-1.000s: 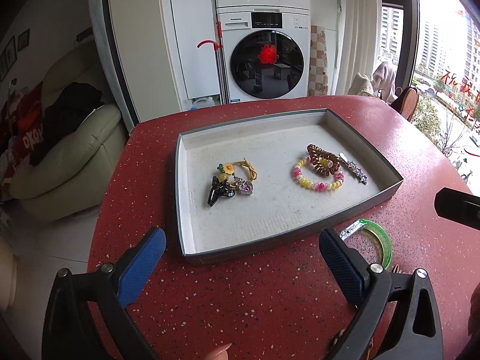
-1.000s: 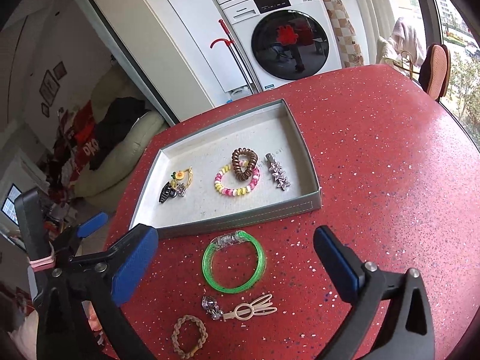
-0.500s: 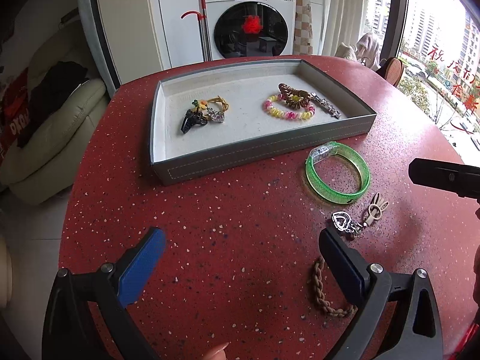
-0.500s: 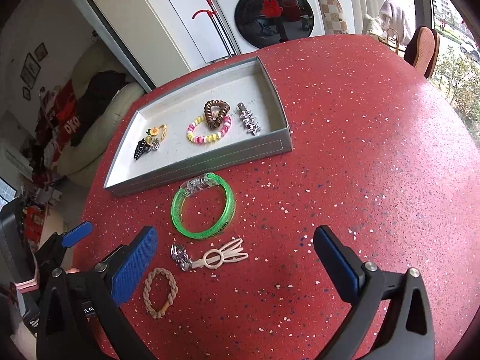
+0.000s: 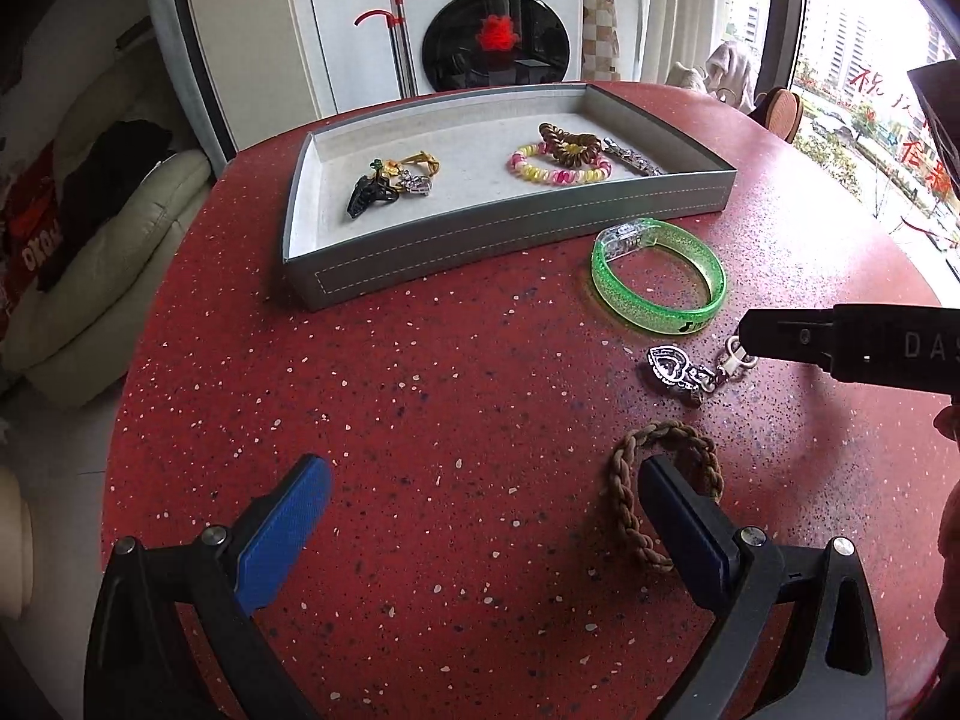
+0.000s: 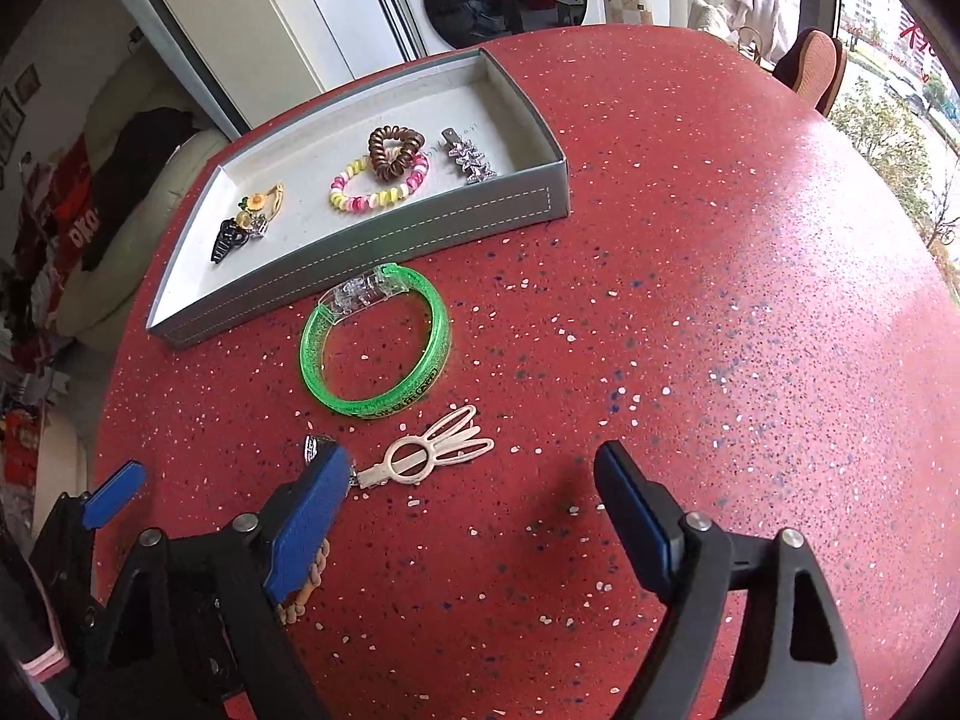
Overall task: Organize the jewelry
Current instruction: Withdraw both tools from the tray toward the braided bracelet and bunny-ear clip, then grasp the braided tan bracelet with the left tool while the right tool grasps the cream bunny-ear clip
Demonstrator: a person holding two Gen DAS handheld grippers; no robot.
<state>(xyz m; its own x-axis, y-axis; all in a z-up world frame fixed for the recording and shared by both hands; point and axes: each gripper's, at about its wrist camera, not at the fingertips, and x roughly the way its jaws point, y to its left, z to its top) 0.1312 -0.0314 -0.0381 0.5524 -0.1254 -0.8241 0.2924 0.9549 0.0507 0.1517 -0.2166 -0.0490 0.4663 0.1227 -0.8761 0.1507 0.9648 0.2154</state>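
Right tool (image 6: 474, 474) closing, nothing clamped; left tool (image 5: 480, 498) apart, empty. Centre over cream hair clip (image 6: 432, 450) on counter (image 6: 720, 300); pinch the ring end, avoiding green bangle (image 6: 375, 348).

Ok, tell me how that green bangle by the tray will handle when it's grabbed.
The green bangle looks like rigid glossy plastic, so it probably keeps its hoop shape but may slip between pads. It lies flat on the red table, so pinching one side of the rim seems easiest. Stood on edge, it could roll.
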